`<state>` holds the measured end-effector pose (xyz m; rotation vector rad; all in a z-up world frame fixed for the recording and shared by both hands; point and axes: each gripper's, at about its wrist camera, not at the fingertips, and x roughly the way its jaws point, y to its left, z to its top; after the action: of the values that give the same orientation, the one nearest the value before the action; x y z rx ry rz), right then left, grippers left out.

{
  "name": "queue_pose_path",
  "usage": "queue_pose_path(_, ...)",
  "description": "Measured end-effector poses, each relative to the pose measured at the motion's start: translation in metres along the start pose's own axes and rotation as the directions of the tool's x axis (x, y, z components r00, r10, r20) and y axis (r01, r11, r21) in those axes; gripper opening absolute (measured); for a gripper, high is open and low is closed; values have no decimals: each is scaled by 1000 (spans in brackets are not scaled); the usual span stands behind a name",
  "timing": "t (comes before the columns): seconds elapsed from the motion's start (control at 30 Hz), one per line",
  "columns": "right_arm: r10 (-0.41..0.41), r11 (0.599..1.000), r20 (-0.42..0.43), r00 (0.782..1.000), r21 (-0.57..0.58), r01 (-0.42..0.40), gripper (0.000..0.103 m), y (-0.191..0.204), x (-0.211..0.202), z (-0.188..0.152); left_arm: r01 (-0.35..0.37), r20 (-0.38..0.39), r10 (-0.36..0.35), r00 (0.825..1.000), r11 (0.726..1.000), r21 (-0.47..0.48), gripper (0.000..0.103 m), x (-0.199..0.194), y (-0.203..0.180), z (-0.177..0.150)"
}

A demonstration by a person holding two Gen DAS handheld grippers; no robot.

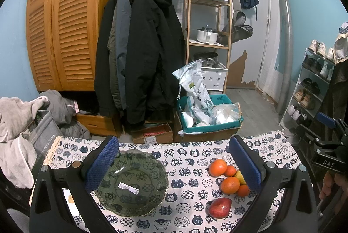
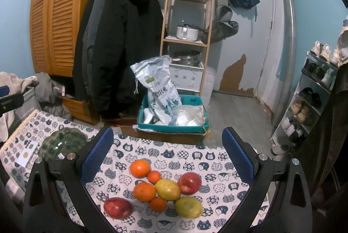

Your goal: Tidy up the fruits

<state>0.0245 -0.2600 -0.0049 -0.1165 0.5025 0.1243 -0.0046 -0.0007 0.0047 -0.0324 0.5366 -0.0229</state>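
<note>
- Starting the sort looks like the step in hand: the glass bowl (image 1: 130,183) at the lower left of the left wrist view holds no fruit, only a white sticker on its base, and every piece lies on the cat-print cloth (image 2: 187,156).
- The right gripper (image 2: 167,159) hangs over the fruit with its blue pads (image 2: 95,156) spread wide and nothing between them. The left gripper (image 1: 171,163) is just as wide and empty, with the bowl partly behind its left pad.
- In the right wrist view the fruit sits low and centre: a large orange (image 2: 140,168) at the top, a small one (image 2: 154,176) touching it, a second large orange (image 2: 144,191), another small orange (image 2: 158,204), two yellow fruits (image 2: 168,189) and (image 2: 188,207), a red apple (image 2: 189,182) to the right and a second apple (image 2: 118,208) at lower left.
- The pieces in the cluster touch one another, so closing on a middle one would likely nudge its neighbours and send them rolling.
- I would begin at the edge. The lower-left apple lies apart from the rest and nearest the bowl, so it looks the cleanest first pick.
- Bring the pads down either side of its widest part, close gently, and lift straight up before moving toward the bowl.
- Lower it onto the bowl's base rather than dropping it; glass may chip, and round fruit could bounce out over the scalloped rim.
</note>
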Motion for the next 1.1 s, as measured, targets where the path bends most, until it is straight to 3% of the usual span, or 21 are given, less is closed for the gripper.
queue_pose_path(1.1,3,1000,-8,1000,3,-3,98,-6,0,-3,18,-26,-18,999,1000,10,102,7,-21,-5)
